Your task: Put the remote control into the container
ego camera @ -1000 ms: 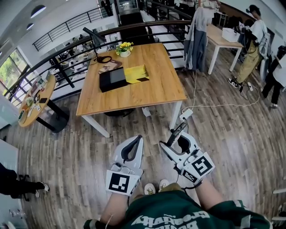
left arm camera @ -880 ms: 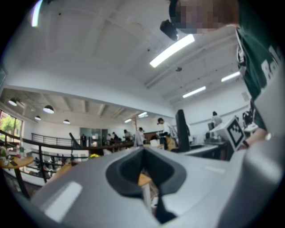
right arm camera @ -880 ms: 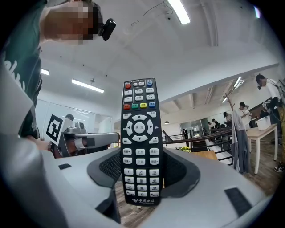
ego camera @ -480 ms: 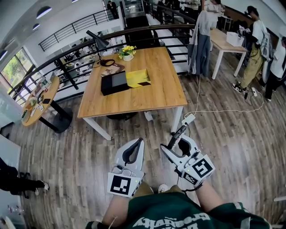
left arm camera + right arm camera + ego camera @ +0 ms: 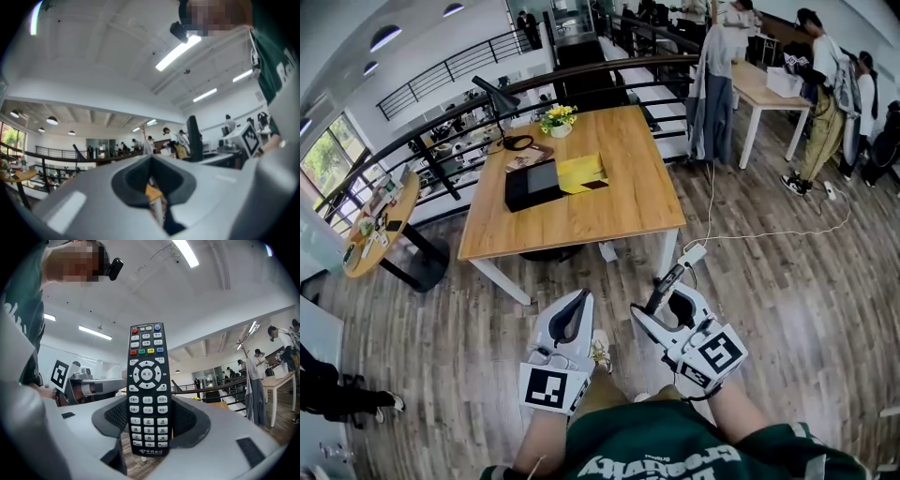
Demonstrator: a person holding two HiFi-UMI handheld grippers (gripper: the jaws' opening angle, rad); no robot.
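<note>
Right tool (image 5: 667,298): clamped on the remote (image 5: 147,390); we see the jaws pressing its lower end from both sides.
Left tool (image 5: 579,298): jaws together, with nothing between them.
Remote: held in the right tool, over the floor (image 5: 769,281), well short of the box (image 5: 534,184) and off the counter (image 5: 628,202) altogether.
Long axis: it runs along the jaws, and most of the remote sticks out past the tips. The button face is turned to the tool's own camera.
Box: black, low and flat, with a yellow piece (image 5: 581,172) touching its right side. It lies on the far left part of the counter. We take it for the container but cannot see an opening from here.
Relation that matters: the box lies ahead of the remote and to its left, with the counter's near edge between them.
Nearer hand: both tools are about equally far from the box. The left one is on the box's side, but the right one carries the load.
Step, as we judge it: carrying the remote toward the box; nothing is placed yet.
Risk, we think: only the lower end is held, so the long free end could swing.
</note>
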